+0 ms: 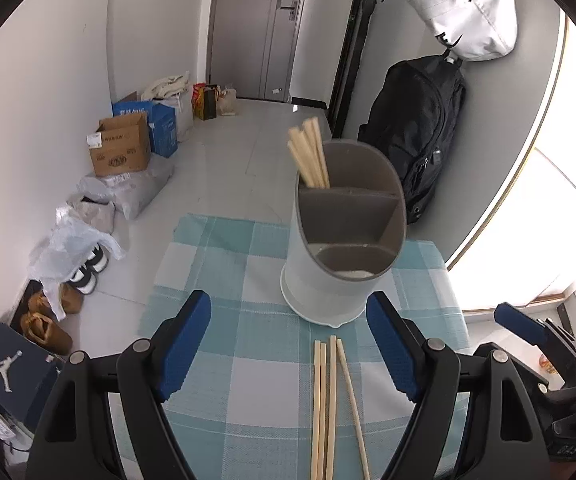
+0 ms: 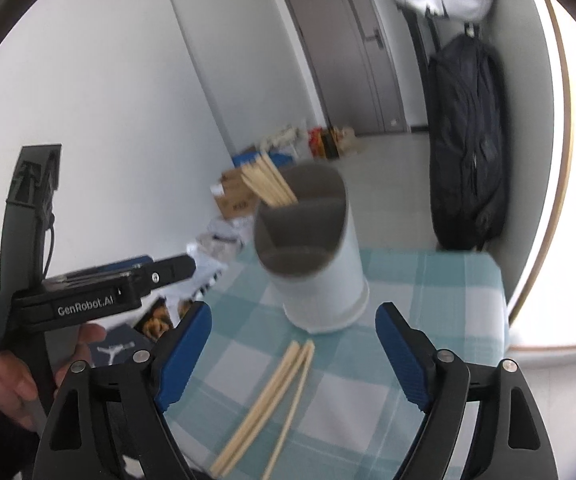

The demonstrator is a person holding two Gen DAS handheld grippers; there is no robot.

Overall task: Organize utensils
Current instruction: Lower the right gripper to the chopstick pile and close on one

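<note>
Both tongs gape empty | chopsticks (image 1: pixel 330 404) between | holder (image 1: pixel 344 236) near cloth (image 1: pixel 223 264) edge

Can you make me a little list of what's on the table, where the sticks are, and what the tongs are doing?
table cover: blue and white checked cloth
holder: grey utensil pot, upright on the cloth, split into compartments
sticks in pot: chopsticks in pot, leaning in the far compartment
sticks on cloth: loose chopsticks, lying flat in front of the pot
left tongs: open, holding nothing
right tongs: open, holding nothing, above the loose chopsticks
other compartments: look empty
</note>
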